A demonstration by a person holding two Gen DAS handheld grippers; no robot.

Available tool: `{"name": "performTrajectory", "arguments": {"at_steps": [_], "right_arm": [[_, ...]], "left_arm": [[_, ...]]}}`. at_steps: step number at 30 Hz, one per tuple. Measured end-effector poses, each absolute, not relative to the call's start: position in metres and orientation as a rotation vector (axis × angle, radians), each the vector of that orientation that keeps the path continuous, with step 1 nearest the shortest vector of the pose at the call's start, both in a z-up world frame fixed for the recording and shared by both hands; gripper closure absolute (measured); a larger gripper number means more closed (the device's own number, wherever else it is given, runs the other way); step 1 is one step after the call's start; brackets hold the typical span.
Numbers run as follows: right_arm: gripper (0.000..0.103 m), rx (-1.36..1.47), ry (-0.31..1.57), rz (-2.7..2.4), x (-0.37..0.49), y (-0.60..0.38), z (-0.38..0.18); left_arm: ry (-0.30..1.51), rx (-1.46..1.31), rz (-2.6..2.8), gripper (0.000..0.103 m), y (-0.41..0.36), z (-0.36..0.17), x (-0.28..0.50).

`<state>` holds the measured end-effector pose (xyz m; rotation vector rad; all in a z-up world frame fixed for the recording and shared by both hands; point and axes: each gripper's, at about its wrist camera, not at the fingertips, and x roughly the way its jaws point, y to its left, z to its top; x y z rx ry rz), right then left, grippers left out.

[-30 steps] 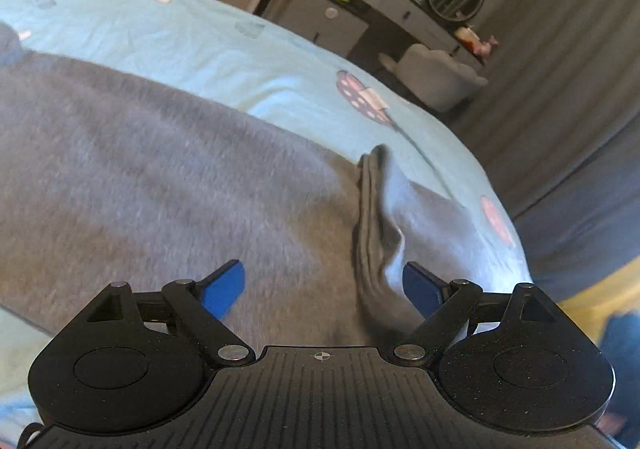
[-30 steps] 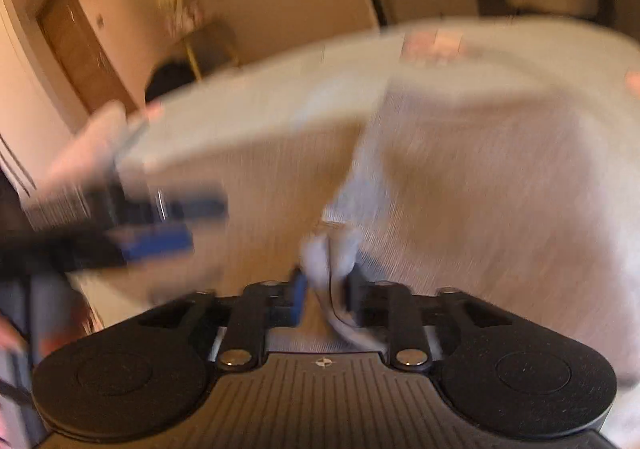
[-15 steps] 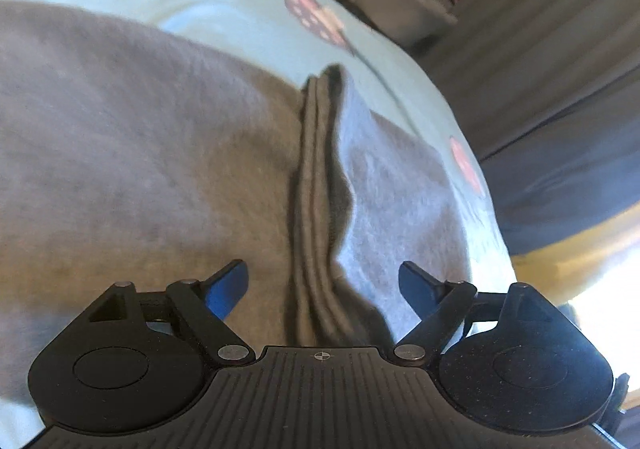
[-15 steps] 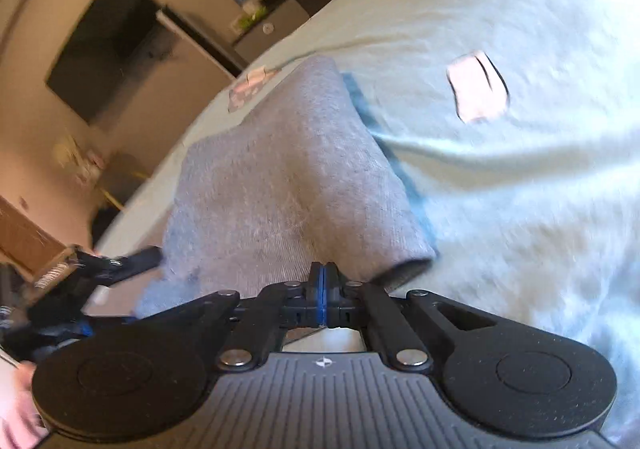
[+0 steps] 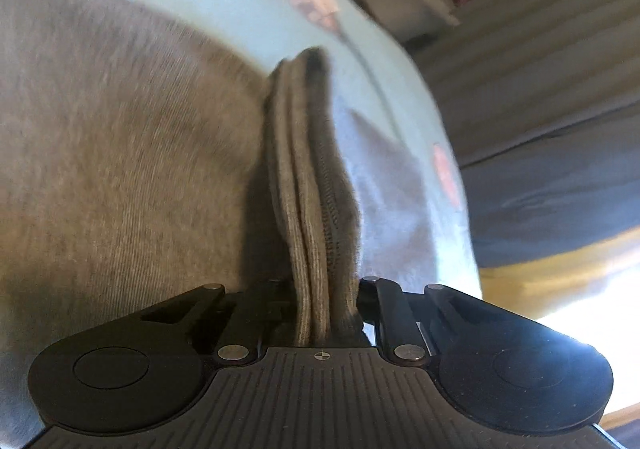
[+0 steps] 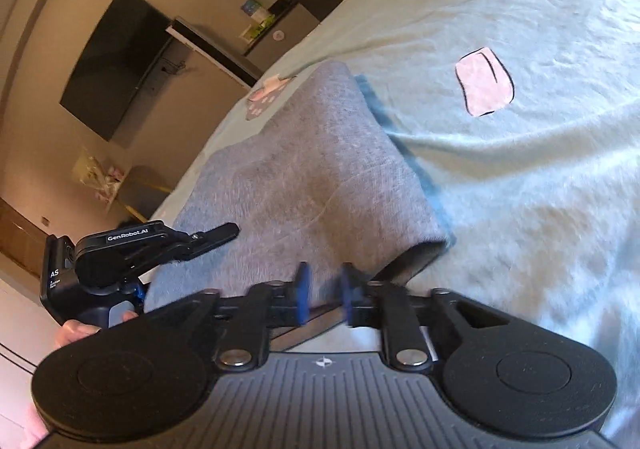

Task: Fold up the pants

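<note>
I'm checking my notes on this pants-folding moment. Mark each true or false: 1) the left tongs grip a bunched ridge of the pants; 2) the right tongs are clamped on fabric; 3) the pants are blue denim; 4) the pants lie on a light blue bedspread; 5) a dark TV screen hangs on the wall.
1) True: the left tongs are shut on the grey pants' folded ridge.
2) False: the right tongs stand parted, pads pressing nothing.
3) False: they are grey knit.
4) True: the bedspread is light blue.
5) True: TV.
</note>
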<state>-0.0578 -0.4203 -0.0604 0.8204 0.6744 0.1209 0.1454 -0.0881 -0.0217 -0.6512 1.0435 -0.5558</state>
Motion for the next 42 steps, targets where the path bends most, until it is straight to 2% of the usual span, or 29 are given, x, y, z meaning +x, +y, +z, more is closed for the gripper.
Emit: {"name": "performTrajectory", "arguments": {"at_steps": [1,9,15,17,18,20,21,22,28,31,36,39,40,42], "right_arm": [[0.074,0.823,0.669,0.127,-0.060,-0.420,-0.060],[0.072,0.882,0.668,0.131,-0.076,-0.425,-0.056],[0.071,0.887,0.708,0.151,-0.070,-0.408,-0.050],[0.060,0.908,0.744,0.136,-0.069,-0.408,-0.057],[0.057,0.909,0.750,0.112,-0.068,-0.408,-0.059],[0.053,0.952,0.735,0.083,-0.068,-0.413,-0.063],[0.053,0.992,0.721,0.081,-0.068,-0.416,-0.065],[0.053,1.031,0.714,0.087,-0.067,-0.418,-0.067],[0.052,1.213,0.701,0.149,-0.054,-0.412,-0.080],[0.037,1.324,0.674,0.164,-0.050,-0.410,-0.088],[0.036,1.394,0.576,0.110,-0.045,-0.404,-0.088],[0.036,1.375,0.540,0.065,-0.042,-0.406,-0.081],[0.040,1.363,0.545,0.048,-0.041,-0.407,-0.081],[0.058,1.338,0.589,-0.009,-0.038,-0.408,-0.084]], "left_arm": [[1.022,-0.634,-0.560,0.088,-0.085,-0.015,0.141],[0.944,-0.500,-0.457,0.087,-0.022,0.000,0.114],[0.999,-0.536,-0.394,0.073,-0.010,-0.018,0.115],[0.999,-0.547,-0.392,0.064,-0.013,-0.020,0.115],[0.995,-0.550,-0.397,0.064,-0.016,-0.020,0.116],[0.985,-0.536,-0.401,0.067,-0.020,-0.020,0.114],[0.982,-0.528,-0.403,0.074,-0.024,-0.020,0.114],[0.983,-0.522,-0.405,0.087,-0.025,-0.020,0.114],[0.949,-0.676,-0.449,0.088,-0.009,0.002,0.109],[0.915,-0.766,-0.476,0.088,-0.006,0.019,0.110],[0.897,-0.892,-0.508,0.088,-0.004,0.037,0.112],[0.867,-0.843,-0.503,0.088,0.003,0.044,0.111],[0.864,-0.825,-0.492,0.088,0.002,0.045,0.113],[0.872,-0.806,-0.472,0.088,0.007,0.038,0.111]]}}
